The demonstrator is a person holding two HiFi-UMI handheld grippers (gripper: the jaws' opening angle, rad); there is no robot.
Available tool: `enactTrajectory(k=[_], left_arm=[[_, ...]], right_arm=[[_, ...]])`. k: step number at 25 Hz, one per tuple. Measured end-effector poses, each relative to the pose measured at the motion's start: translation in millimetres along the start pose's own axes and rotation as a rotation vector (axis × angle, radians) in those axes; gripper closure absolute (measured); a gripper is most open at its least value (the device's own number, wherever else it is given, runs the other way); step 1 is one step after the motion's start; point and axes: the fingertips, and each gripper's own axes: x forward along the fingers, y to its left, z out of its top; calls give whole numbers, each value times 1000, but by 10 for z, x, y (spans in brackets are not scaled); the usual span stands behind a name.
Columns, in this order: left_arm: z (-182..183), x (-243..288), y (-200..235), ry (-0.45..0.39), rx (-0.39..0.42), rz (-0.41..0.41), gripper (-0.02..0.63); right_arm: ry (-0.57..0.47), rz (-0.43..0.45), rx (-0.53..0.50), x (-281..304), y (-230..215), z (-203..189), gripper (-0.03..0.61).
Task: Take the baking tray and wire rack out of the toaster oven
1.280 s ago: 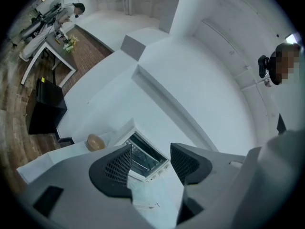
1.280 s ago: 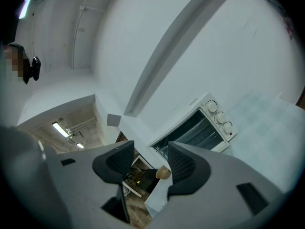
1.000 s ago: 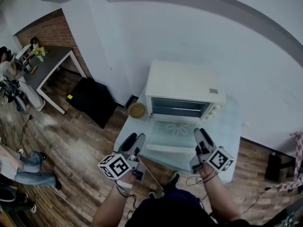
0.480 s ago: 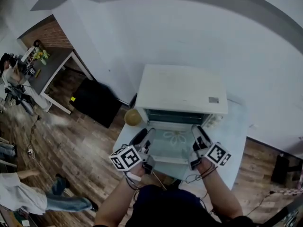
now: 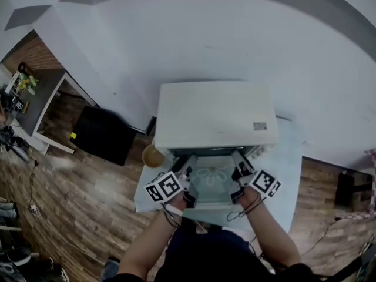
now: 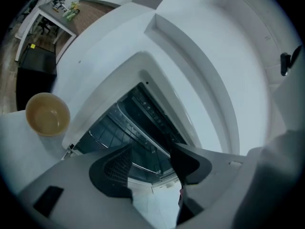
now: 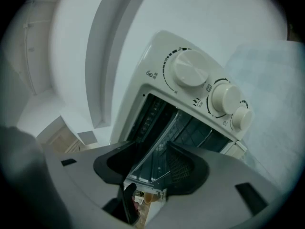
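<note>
At the mouth of the toaster oven, above its lowered door, the left gripper and right gripper point into the cavity. Both sets of fingers stand moderately apart and grip nothing. The wire rack sits inside the cavity; the baking tray cannot be distinguished there. A bowl stands near the tabletop's left edge, beside the oven.
</note>
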Motion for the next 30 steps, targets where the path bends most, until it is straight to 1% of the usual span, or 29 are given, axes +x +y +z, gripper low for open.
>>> enactTrajectory(k=[3,6,9,14,16,17,19,21,22,23,24,28,30], left_arm=[[-1,217,74,38,-6,-32,367],[58,376,129,43,-49,-65,367],[90,517,153,47,-72,-86,367],[144,717,162,47,-93,-83,367],[161,761,191,40,-108,-76,382],[172,773,205,35,-113,-73,396],[191,788,229,27,-121,-72,446],[196,793,231,19,-131,-79,451],[193,788,225,15,-136,-83,454],[184,776,218,12,-142,-85,457],[171,758,210,11,-147,-88,463],[90,628,175,17,-151,-91,468],[24,538,155,23,-153,-90,468]], right_arm=[[-40,-34,25,126,-84,27,370],[-71,-57,44,234,-113,37,365],[-97,-70,57,316,-163,75,353],[-127,-62,83,460,-200,191,347],[-132,-53,95,520,-221,237,348],[-133,-51,101,549,-232,255,356],[-126,-44,107,609,-250,281,362],[-112,-31,109,664,-262,284,367],[-104,-23,109,681,-268,280,387],[-98,-16,107,683,-274,274,428],[-93,-13,105,670,-278,264,445],[-86,33,95,566,-244,217,450],[-77,18,103,460,-267,160,453]])
